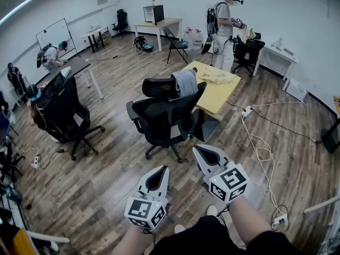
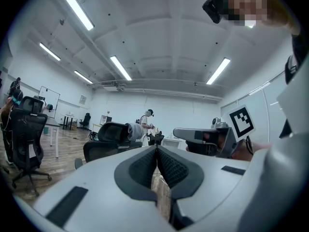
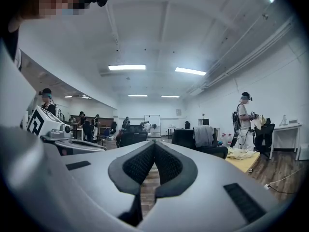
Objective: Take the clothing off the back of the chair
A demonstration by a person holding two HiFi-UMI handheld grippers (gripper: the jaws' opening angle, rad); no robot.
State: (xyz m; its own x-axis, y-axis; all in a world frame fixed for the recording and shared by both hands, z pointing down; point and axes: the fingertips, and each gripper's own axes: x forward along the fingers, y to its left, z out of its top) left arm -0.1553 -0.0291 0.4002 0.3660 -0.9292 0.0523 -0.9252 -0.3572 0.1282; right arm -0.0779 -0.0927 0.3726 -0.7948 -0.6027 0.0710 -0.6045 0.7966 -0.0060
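A grey piece of clothing [image 1: 185, 82] hangs over the back of a black office chair [image 1: 166, 115] in the middle of the room, beside a yellow table [image 1: 219, 95]. Both grippers are held low, well short of the chair and pointing toward it. The left gripper [image 1: 160, 170] is shut with nothing in it, and so is the right gripper [image 1: 200, 150]. In the left gripper view the closed gripper [image 2: 157, 148] points at the chair [image 2: 110, 138] and clothing [image 2: 136, 130]. In the right gripper view the closed gripper [image 3: 154, 143] has the clothing [image 3: 204, 135] ahead to the right.
A second black chair [image 1: 68, 116] with a seated person stands at the left. White cables and power strips [image 1: 259, 152] run over the wooden floor at the right. Cloths lie on the yellow table [image 3: 247, 161]. A person [image 1: 225, 28] stands behind it; desks line the walls.
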